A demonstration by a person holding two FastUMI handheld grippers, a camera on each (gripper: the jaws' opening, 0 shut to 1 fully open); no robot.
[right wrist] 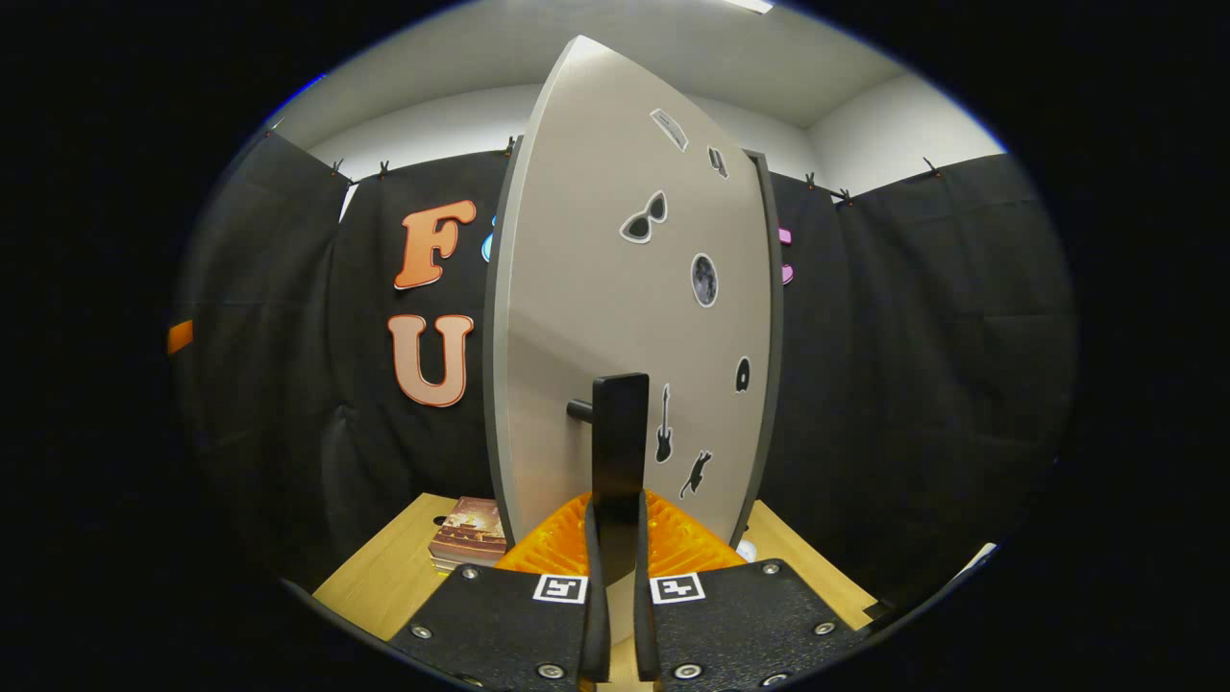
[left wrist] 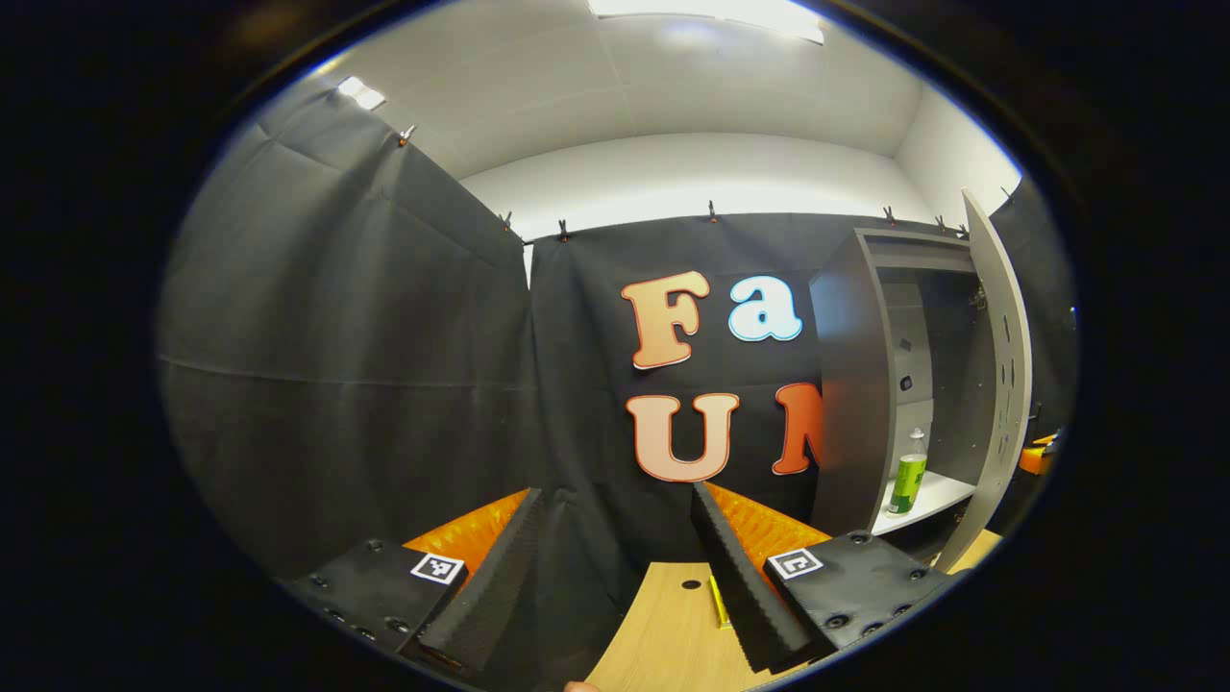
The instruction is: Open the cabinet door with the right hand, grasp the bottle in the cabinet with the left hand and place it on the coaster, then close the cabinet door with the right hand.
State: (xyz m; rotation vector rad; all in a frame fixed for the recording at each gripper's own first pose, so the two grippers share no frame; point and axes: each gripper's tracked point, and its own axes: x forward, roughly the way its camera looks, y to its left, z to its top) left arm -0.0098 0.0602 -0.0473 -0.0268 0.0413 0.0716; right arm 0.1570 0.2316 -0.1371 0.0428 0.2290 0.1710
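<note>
Left gripper view. The left gripper (left wrist: 615, 567) is held level above the wooden table (left wrist: 663, 634), its fingers spread wide with nothing between them, which suits a hand waiting for its turn. To its right stands the grey cabinet (left wrist: 846, 384), and its door (left wrist: 999, 384) is swung out far enough to expose the inside. The bottle (left wrist: 907, 473), clear with a green label, stands upright on the white shelf (left wrist: 937, 495) near the shelf's front edge, well apart from the open fingers. A small yellow object lies on the table between the fingers and cannot be identified. The coaster cannot be made out.

Right gripper view. The right gripper (right wrist: 615, 538) faces the outer side of the door (right wrist: 615, 288), which carries several small stickers (right wrist: 644, 217). Its fingers are closed on the dark upright handle (right wrist: 620, 452), one on each side, so the hand can steer the door and keep it from swinging back. A stack of books (right wrist: 471, 531) lies on the table (right wrist: 384, 577) to the left of the door.

Judged from this layout, the opening step is well advanced or done, and the reach for the bottle has not begun.
</note>
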